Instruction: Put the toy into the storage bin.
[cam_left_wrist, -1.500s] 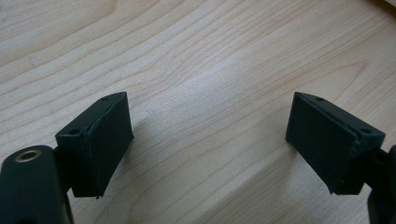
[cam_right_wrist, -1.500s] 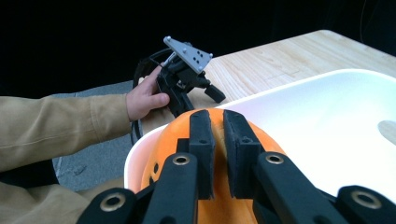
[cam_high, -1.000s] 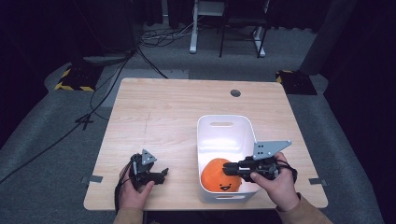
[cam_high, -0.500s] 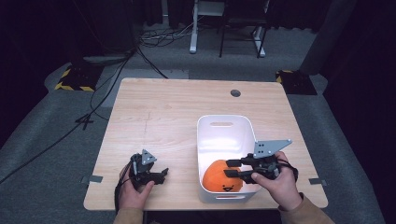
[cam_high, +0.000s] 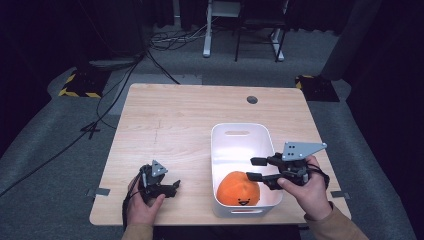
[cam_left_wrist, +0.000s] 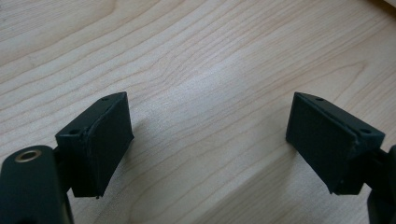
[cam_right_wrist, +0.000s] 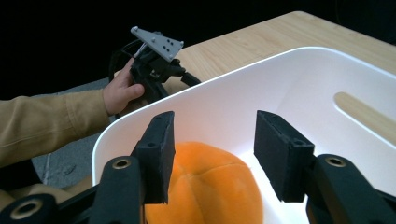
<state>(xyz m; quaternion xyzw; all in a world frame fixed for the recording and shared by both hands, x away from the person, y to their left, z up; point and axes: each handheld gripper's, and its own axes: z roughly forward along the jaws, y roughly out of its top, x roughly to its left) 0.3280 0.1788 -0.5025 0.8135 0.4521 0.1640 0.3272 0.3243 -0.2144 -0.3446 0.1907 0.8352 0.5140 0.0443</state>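
Orange plush toy (cam_high: 239, 189) inside white bin (cam_high: 240, 134) on table (cam_high: 175, 120)

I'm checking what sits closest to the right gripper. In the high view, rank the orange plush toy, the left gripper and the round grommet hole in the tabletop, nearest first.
From the right gripper:
1. Orange plush toy, just below its open jaws, in the white bin.
2. Left gripper, at the table's near left.
3. Grommet hole, by the far edge.
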